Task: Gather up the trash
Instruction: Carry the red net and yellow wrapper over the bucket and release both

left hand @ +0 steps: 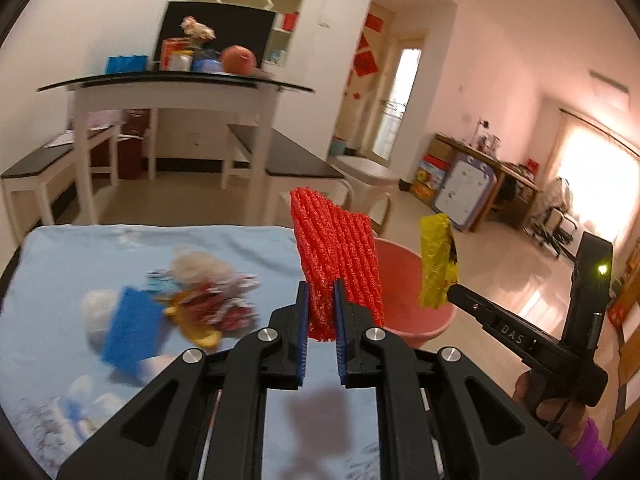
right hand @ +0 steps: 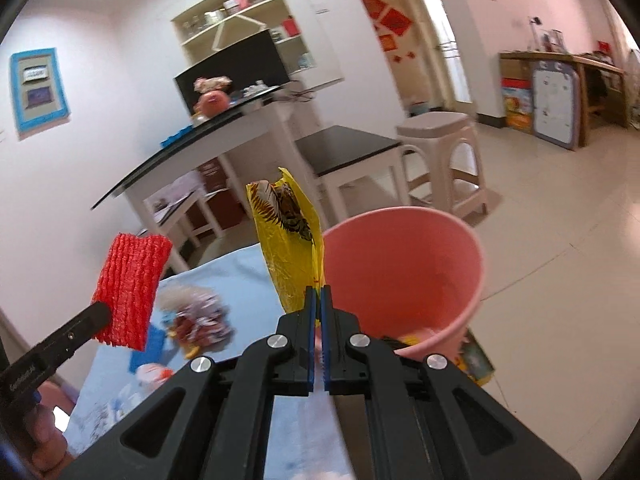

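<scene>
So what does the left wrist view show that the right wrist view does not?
Only the left wrist view: the person's purple sleeve.
Only the right wrist view: a blue-framed wall picture and litter at the pink bucket's bottom.
Both: left tongs shut on the red foam net, right tongs shut on the yellow wrapper, and the trash pile.

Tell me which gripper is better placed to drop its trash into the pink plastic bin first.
Right, probably. The right gripper, shut on the yellow foil wrapper, sits right beside the pink plastic bin; the left gripper with the red foam net is farther off.
</scene>
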{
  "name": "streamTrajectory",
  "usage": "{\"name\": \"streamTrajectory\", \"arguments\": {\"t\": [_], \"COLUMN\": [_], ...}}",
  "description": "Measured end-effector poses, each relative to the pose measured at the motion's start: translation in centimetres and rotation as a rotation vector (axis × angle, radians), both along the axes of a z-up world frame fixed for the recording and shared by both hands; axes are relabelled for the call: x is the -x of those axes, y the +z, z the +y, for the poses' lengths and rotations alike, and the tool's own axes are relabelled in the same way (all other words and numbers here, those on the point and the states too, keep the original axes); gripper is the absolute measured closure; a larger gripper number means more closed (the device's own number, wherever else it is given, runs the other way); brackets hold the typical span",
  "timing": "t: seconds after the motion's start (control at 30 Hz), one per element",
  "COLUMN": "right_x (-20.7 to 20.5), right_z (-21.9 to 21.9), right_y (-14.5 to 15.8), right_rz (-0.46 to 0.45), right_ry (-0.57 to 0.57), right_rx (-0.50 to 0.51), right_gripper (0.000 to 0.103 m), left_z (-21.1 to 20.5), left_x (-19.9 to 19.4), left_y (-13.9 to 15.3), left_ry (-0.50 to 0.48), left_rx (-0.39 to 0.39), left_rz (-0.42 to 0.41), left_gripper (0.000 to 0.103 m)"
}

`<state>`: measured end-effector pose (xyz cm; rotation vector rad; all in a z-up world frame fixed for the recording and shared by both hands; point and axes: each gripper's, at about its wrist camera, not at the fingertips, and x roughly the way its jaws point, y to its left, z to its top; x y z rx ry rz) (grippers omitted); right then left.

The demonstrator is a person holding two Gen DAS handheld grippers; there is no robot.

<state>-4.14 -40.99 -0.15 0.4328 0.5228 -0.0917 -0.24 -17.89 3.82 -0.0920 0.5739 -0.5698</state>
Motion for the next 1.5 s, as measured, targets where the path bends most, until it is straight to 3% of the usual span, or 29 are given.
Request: {"name": "streamTrajectory", "arguments": {"t": [0.37, 0.6, 0.8, 0.93, 1.0, 1.13, 1.5], "right_x": [-2.1, -3.8, -4.3, -4.3, -4.1, -3.4, -1.0], "right_z": [-4.8, -6.2, -6.7, -6.5, -6.5, -6.4, -4.4], "right_y": [-2.9, -4.9, -5.7, -5.8, -5.8, -5.4, -3.1], "right_rz": [0.06, 0.111, 0.123, 0.122, 0.12, 0.094, 0.062], "right_ry": [-0.076, -0.085, -0.098, -0.101, -0.118, -0.121, -0.115], "right_rx": [-0.035, -0.058, -0.06, -0.059, -0.052, -0.056, -0.026], "right_gripper": [0.101, 0.101, 0.098, 0.089, 0.064, 0.063, 0.063], "left_z": [-9.0, -11.5, -11.9, -11.9, -11.8, -11.4, -9.1], "left_x": [-4.1, -6.2, -7.3, -7.7, -7.8, -7.4, -4.9], "left_y": [-4.0, -6.6, -7.8, -7.9, -7.8, -7.1, -3.9], "left_ry": [-0.089, -0.101, -0.091, -0.097, -0.098, -0.106, -0.12], "left_rx": [-0.11, -0.167, -0.17, -0.16, -0.152, -0.127, -0.064], "left_rz": [0.072, 0.12, 0.156, 0.181, 0.193, 0.19, 0.111], "left_gripper": [0.092, 0.092, 0.092, 0.086, 0.078, 0.067, 0.066]}}
